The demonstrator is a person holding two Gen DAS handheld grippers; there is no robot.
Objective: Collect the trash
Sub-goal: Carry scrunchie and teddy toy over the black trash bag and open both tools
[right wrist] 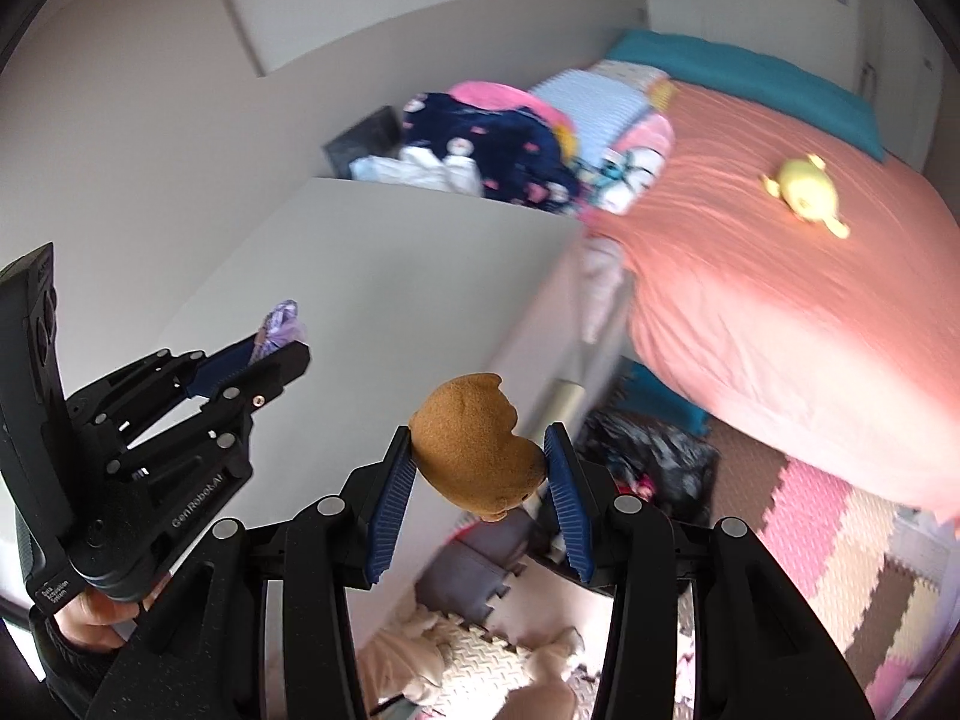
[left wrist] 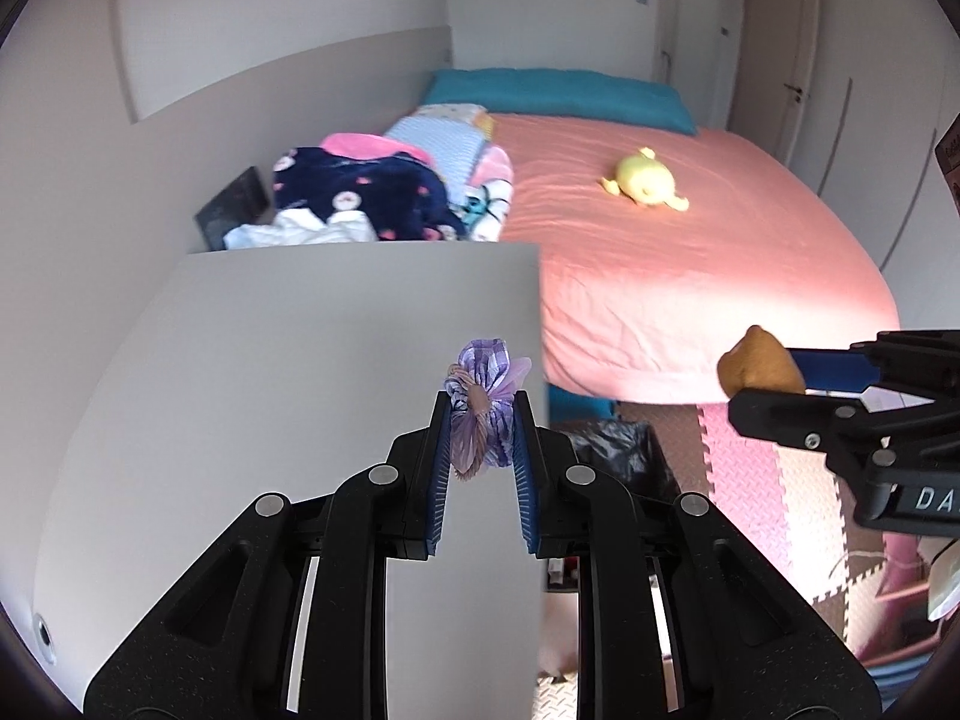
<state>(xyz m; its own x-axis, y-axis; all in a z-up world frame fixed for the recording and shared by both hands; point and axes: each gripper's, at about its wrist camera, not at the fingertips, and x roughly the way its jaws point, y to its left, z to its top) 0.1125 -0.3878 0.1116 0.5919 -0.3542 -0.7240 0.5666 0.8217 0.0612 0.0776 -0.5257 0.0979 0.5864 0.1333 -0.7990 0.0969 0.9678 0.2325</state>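
Note:
My left gripper (left wrist: pixel 482 420) is shut on a purple checked hair bow (left wrist: pixel 483 402) and holds it above the right edge of a white desk top (left wrist: pixel 270 360). It also shows in the right wrist view (right wrist: pixel 282 339), with the bow (right wrist: pixel 277 324) sticking out past its tips. My right gripper (right wrist: pixel 480 450) is shut on a small brown plush toy (right wrist: pixel 477 450), held in the air beside the desk. In the left wrist view the right gripper (left wrist: pixel 774 375) enters from the right with the brown toy (left wrist: pixel 759 363). A black trash bag (left wrist: pixel 618 450) sits on the floor below, also in the right wrist view (right wrist: pixel 654 456).
A bed with a salmon sheet (left wrist: pixel 690 252) holds a yellow plush toy (left wrist: pixel 645 183), a teal pillow (left wrist: pixel 558 93) and a pile of clothes and blankets (left wrist: pixel 390 192). Pink and cream foam floor mats (right wrist: pixel 840 540) cover the floor. Wardrobe doors (left wrist: pixel 780 60) stand at the right.

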